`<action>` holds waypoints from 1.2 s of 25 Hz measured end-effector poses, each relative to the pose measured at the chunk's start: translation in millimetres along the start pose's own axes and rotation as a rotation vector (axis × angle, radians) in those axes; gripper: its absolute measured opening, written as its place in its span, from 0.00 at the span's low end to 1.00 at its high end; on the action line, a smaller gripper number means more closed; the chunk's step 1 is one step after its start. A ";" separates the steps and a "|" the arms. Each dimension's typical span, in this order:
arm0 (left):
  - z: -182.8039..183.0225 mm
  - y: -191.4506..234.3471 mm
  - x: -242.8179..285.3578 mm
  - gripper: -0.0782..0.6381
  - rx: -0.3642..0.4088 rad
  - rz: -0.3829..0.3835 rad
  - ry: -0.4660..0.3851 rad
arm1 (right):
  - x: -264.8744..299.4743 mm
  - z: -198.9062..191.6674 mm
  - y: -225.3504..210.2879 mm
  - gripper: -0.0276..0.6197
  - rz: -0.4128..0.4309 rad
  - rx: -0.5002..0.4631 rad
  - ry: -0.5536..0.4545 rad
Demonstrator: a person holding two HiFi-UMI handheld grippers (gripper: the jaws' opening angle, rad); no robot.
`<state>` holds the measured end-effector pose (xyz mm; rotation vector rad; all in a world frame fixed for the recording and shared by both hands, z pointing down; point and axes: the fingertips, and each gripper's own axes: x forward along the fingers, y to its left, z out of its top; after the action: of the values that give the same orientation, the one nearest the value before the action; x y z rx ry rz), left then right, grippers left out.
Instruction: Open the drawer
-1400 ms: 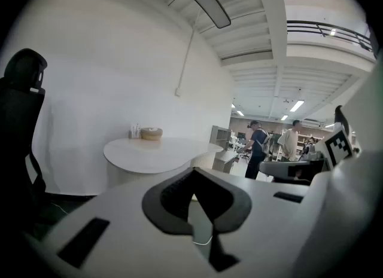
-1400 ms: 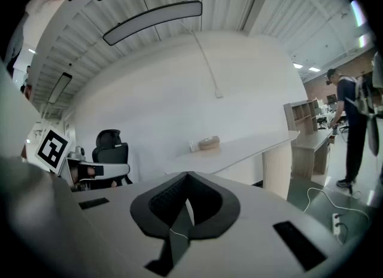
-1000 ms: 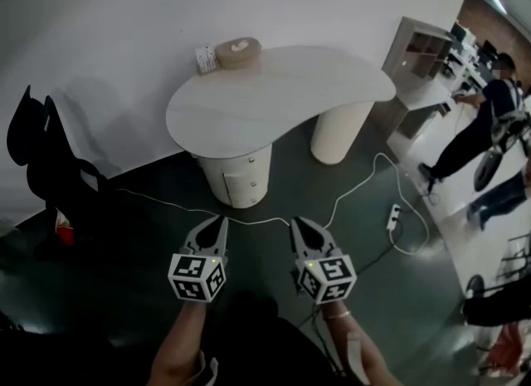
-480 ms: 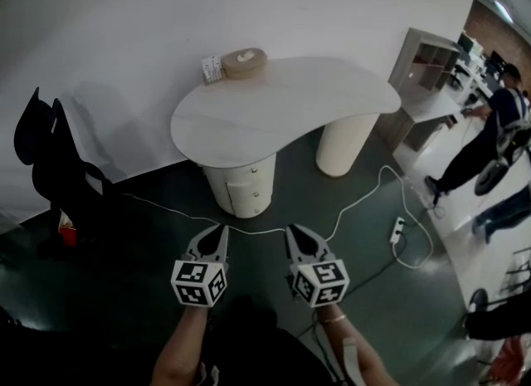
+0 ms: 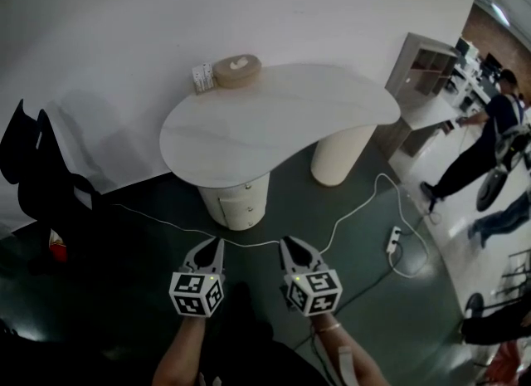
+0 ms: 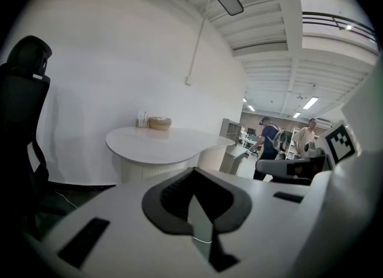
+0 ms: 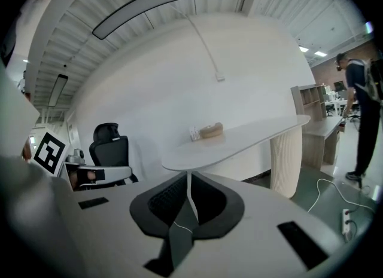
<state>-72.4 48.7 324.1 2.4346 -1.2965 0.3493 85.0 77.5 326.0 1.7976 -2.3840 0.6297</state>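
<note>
Drawer fronts (image 5: 236,200) sit in the round pedestal (image 5: 217,210) under the left end of the white tabletop (image 5: 274,119), facing the person. Both grippers hang over the dark floor (image 5: 149,235), well short of the pedestal and pointing toward it. In the head view the left gripper (image 5: 214,247) lies almost straight below it and the right gripper (image 5: 289,247) further right, so the left looks nearer. Both have their jaws pressed together on nothing.
</note>
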 end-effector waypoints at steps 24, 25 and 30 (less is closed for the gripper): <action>-29.2 95.5 110.9 0.11 -0.117 -0.022 0.135 | 176.5 -31.4 -41.2 0.05 -0.070 -0.001 0.225; -33.3 95.9 114.7 0.11 -0.119 -0.019 0.138 | 182.0 -37.7 -44.6 0.05 -0.069 0.001 0.239; -50.5 97.9 133.8 0.11 -0.118 -0.004 0.132 | 206.8 -74.4 -55.5 0.05 -0.044 -0.017 0.304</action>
<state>-83.1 -80.1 439.5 2.2754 -1.2207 0.4135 61.5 -93.1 473.4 1.6094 -2.1375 0.8094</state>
